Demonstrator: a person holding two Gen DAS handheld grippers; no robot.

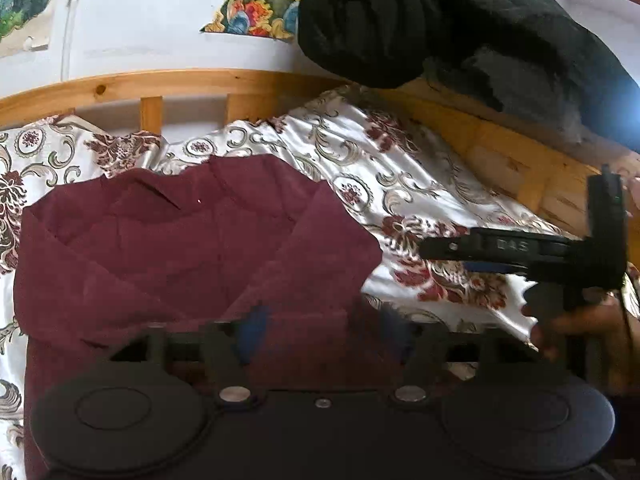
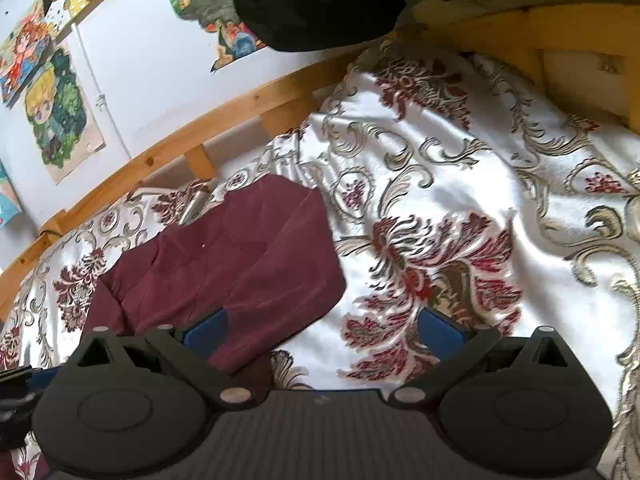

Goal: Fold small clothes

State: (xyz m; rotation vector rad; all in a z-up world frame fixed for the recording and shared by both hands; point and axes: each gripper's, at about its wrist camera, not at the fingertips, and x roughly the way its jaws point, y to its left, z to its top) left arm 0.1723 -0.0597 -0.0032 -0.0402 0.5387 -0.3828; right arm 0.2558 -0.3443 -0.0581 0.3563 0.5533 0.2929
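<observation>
left claw (image 1: 320, 332) released, blurred, low centre over the maroon garment (image 1: 180, 248) | right claw (image 2: 320, 332) released, its left pad (image 2: 206, 330) at the garment's edge | garment on the bed cover (image 2: 460, 152) | risk: slippery satin cover, so my next pinch could drag the fold askew or catch the cover too

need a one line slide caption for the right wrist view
Open right hand-held gripper over a partly folded maroon shirt on a floral bedspread.

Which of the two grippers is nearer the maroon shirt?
Left. The left gripper hangs open right over the maroon shirt; the right gripper is open beside the shirt's edge, mostly over the bedspread.
</observation>
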